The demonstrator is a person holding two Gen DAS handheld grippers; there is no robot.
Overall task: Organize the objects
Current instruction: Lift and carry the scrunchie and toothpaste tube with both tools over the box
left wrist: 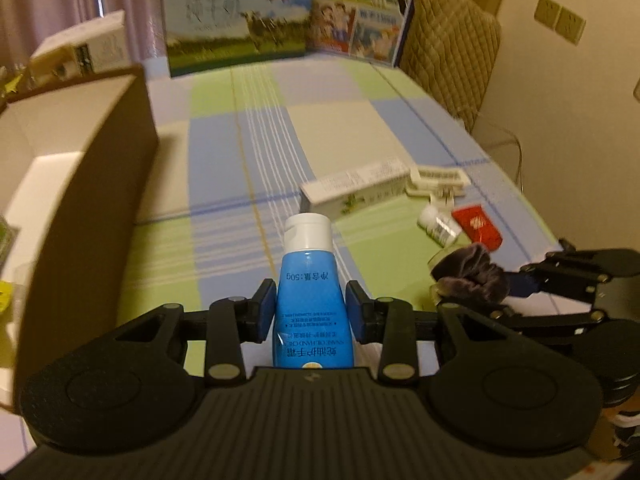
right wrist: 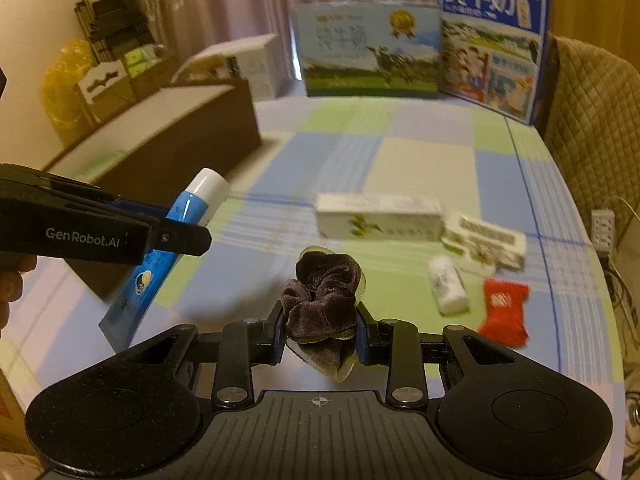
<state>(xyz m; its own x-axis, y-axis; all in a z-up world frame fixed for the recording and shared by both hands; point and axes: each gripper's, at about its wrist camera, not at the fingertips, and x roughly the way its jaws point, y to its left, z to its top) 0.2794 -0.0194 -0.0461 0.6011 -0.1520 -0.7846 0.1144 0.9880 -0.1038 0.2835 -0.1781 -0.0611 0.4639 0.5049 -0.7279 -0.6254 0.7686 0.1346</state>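
My left gripper (left wrist: 311,312) is shut on a blue hand cream tube (left wrist: 308,304) with a white cap, held above the table beside the brown box (left wrist: 92,184). The tube also shows in the right wrist view (right wrist: 176,232), in the left gripper (right wrist: 176,229). My right gripper (right wrist: 320,332) is shut on a dark velvet scrunchie (right wrist: 320,300), held above the table; it also shows in the left wrist view (left wrist: 472,276), in the right gripper (left wrist: 516,280).
On the checked tablecloth (right wrist: 420,152) lie a long white carton (right wrist: 376,216), a white clip pack (right wrist: 484,240), a small white bottle (right wrist: 448,284) and a red pouch (right wrist: 504,312). Two milk cartons (right wrist: 368,48) stand at the far edge. A padded chair (right wrist: 592,120) is right.
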